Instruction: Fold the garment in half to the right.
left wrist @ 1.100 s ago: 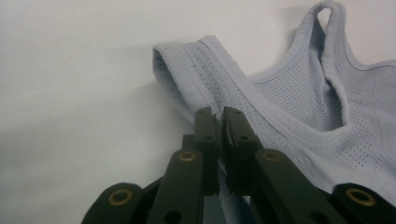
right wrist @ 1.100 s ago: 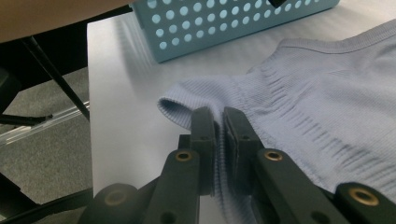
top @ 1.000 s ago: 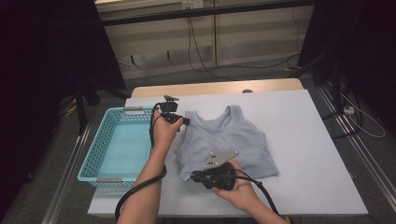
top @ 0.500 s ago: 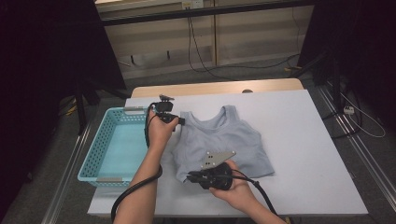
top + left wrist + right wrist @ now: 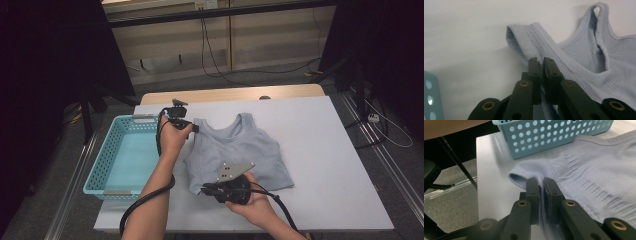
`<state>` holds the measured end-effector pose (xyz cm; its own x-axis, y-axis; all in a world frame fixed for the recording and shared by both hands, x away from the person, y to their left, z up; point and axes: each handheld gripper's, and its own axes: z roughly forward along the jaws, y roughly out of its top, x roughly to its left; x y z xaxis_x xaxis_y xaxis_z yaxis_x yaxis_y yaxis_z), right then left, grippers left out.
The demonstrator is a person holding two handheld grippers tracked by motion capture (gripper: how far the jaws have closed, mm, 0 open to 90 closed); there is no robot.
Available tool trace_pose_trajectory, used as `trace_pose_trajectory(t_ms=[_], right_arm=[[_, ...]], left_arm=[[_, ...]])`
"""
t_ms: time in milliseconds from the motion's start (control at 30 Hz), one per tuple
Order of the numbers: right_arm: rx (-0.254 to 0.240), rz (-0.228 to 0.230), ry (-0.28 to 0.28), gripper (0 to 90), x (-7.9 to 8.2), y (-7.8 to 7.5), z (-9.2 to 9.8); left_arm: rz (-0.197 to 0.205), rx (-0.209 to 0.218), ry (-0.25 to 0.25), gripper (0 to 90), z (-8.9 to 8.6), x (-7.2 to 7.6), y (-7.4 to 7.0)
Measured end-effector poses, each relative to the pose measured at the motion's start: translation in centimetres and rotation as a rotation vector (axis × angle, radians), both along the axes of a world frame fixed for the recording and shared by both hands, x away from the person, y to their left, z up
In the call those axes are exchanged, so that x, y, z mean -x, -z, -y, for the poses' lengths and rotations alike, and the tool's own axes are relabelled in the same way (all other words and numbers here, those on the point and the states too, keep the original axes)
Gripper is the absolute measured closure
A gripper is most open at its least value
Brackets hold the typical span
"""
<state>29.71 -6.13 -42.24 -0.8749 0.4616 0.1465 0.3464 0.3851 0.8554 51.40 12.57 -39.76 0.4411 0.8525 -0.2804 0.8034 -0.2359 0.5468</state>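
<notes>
Pale blue tank top (image 5: 240, 152) flat on the table (image 5: 330, 150) — strap in left tool's (image 5: 541, 62) clamp, hem in right tool's (image 5: 539, 182) — beside empty basket (image 5: 131, 157).

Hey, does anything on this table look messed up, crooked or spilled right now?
Nothing stands out. The blue tank top lies flat, pinched at its edge by the left gripper and right gripper; the basket sits squarely beside it.

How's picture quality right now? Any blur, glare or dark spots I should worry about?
High view: table evenly lit, surroundings very dark, top readable. Left gripper view: knit sharp, near claw soft, faint shadow beside the strap. Right gripper view: basket and hem crisp, floor dim, no glare.
</notes>
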Motion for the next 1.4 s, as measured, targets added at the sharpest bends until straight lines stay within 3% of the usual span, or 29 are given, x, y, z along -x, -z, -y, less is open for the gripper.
trace_pose_trajectory(t_ms=[1400], right_arm=[[-0.011,0.006,-0.052,84.2,0.0,-0.3,-1.7]], left_arm=[[0.010,-0.028,-0.031,85.6,-2.3,0.7,-1.4]])
